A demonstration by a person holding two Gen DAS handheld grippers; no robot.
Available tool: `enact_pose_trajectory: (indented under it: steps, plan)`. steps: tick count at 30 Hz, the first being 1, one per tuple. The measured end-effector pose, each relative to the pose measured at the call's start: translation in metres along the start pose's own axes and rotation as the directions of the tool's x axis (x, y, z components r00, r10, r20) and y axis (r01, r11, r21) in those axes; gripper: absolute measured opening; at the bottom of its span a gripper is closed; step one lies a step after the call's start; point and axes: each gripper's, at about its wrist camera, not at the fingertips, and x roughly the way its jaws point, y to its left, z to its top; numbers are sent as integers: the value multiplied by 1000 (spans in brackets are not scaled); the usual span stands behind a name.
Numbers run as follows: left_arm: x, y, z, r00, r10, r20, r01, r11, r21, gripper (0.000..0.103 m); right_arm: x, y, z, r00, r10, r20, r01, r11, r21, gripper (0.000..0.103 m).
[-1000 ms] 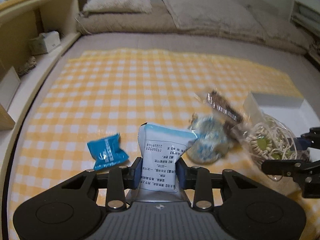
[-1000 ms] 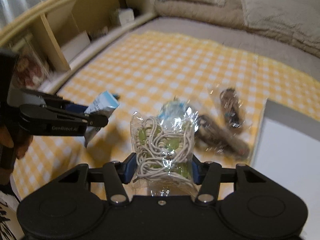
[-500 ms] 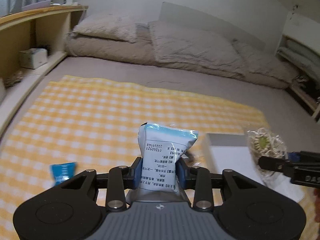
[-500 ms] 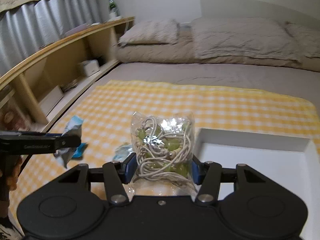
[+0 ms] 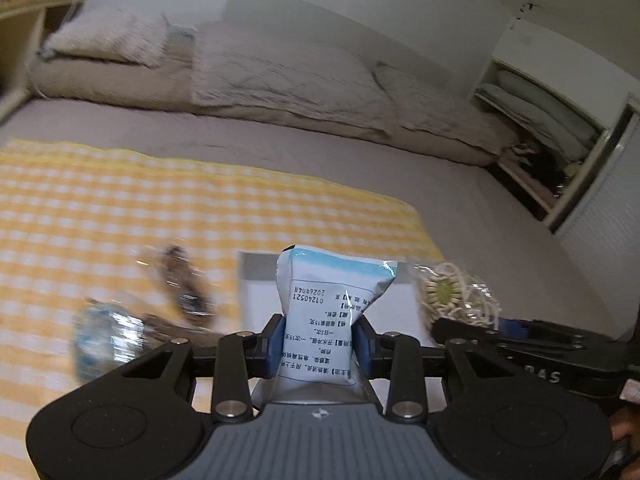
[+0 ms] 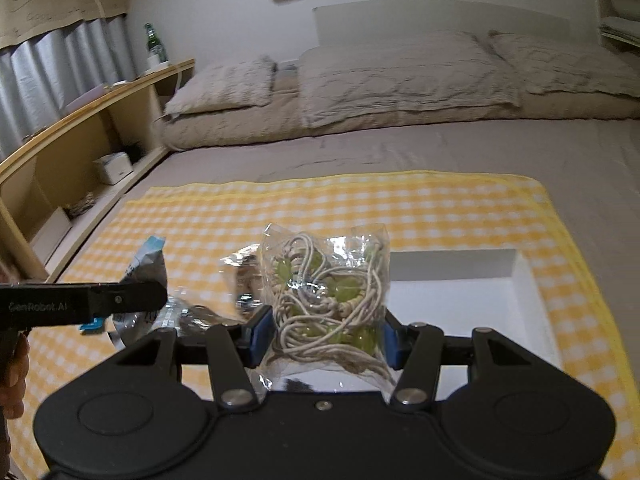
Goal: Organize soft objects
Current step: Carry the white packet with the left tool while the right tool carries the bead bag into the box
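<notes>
My left gripper (image 5: 319, 340) is shut on a white and light-blue printed sachet (image 5: 328, 312) and holds it above the near edge of a white box (image 5: 256, 270). My right gripper (image 6: 325, 330) is shut on a clear bag of cream cord and green beads (image 6: 326, 296), held over the left part of the white box (image 6: 472, 292). The bead bag also shows in the left wrist view (image 5: 452, 296), and the sachet in the right wrist view (image 6: 146, 260). A dark clear packet (image 5: 182, 284) and a blue-white clear packet (image 5: 100, 332) lie on the yellow checked cloth (image 5: 120, 208).
The cloth lies on a grey bed with beige pillows and a duvet (image 6: 392, 80) at the back. A wooden shelf (image 6: 80, 152) runs along the left, an open cupboard (image 5: 552, 136) stands at the right. A small blue packet (image 6: 92, 325) peeks out under the left gripper.
Both grippers have swung right and risen with their loads, coming over the white box. The loose packets on the cloth now lie to the left.
</notes>
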Motion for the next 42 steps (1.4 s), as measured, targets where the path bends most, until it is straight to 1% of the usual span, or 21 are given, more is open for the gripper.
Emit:
enact_pose_trajectory:
  steps: [5,8,13,18,20,22,23,26,27,29,32,35,38,40,41,42]
  plan:
    - [30,-30,-9,996,-83,-31,82,996,-28,38,-11,-34,-7,999,-44,-5,44,998,44,55]
    - [50,-48,-17,989,-135,-57,132,990,-57,38,-14,-51,-11,997,-71,-15,72,996,58,55]
    - [81,-69,-33,971,-214,-103,202,973,-114,38,-19,-78,-18,994,-104,-38,107,990,94,55]
    - [111,-77,-50,949,-271,-159,240,952,-191,39,-22,-103,-24,988,-142,-62,148,982,121,55]
    - [121,-77,-56,945,-278,-174,237,945,-226,39,-22,-112,-27,985,-153,-78,162,978,134,55]
    - [130,-73,-62,944,-272,-184,219,939,-265,39,-21,-120,-30,983,-156,-95,168,975,143,55]
    - [135,-71,-64,947,-263,-187,206,938,-278,39,-19,-123,-31,982,-157,-106,172,974,146,55]
    - [146,-65,-69,962,-206,-179,150,947,-285,39,-13,-127,-35,979,-151,-137,171,974,150,55]
    - [152,-63,-70,964,-191,-186,132,947,-291,39,-11,-128,-37,978,-146,-147,168,974,150,55]
    - [160,-57,-73,966,-166,-199,98,945,-312,39,-7,-127,-40,976,-135,-168,161,976,150,55]
    - [167,-51,-75,967,-131,-218,56,946,-320,39,0,-125,-42,975,-109,-194,138,980,145,55]
    - [167,-47,-74,966,-124,-227,46,946,-322,39,6,-119,-43,971,-106,-215,134,984,121,55]
    - [166,-48,-73,962,-137,-238,54,943,-328,46,12,-118,-44,963,-125,-238,153,983,102,55]
    - [165,-49,-74,959,-142,-245,55,942,-330,52,16,-120,-44,960,-125,-251,155,982,104,57]
    - [165,-50,-75,958,-144,-248,57,943,-329,57,16,-121,-44,958,-128,-257,160,982,105,58]
    - [165,-51,-75,957,-147,-251,60,944,-326,59,17,-121,-45,956,-134,-260,166,981,105,65]
